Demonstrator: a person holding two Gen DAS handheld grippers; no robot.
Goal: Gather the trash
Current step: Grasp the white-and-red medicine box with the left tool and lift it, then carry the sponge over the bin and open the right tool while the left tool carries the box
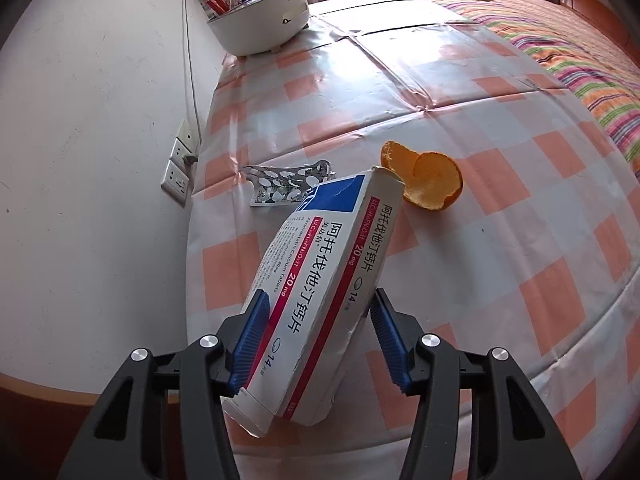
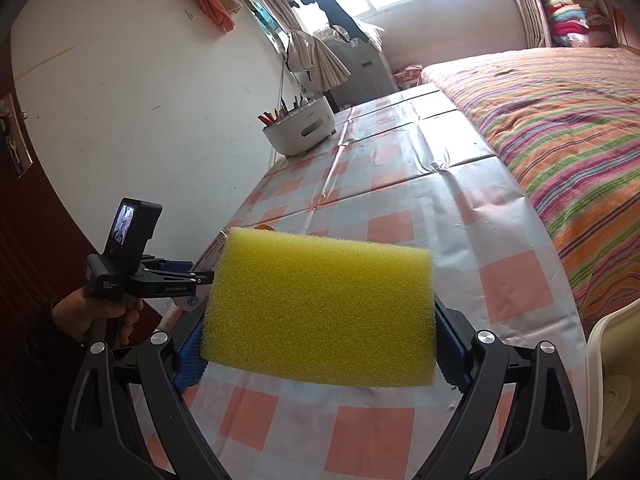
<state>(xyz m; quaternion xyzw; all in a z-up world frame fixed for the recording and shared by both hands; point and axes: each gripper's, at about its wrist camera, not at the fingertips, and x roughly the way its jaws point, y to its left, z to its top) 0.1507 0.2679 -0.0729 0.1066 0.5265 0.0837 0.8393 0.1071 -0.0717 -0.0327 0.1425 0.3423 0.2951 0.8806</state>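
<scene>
On the left, the left tongs [image 1: 316,344] are gripping a white, red and blue medicine box [image 1: 316,292] near its lower end, the blue pads [image 1: 252,340] pressing its two long sides, and it is tilting up above the checked tabletop [image 1: 500,220]. On the right, the right tongs [image 2: 320,344] are closing wide around a yellow sponge [image 2: 320,308], squeezing it at both ends above the same tabletop.

To do this step well, I judge the left grip should be staying firm, since the box looks thin-walled and could be slipping or crushing while being carried off to wherever the trash is going; no bin is showing.

Only the left view is showing the trash waiting on the tabletop: a used blister pack [image 1: 286,184] just beyond the box and an orange peel [image 1: 428,180] to its right. Only the right view is showing the person's left hand [image 2: 94,314] holding its gripper, plus the window and the striped bed [image 2: 560,128] beside the tabletop.
</scene>
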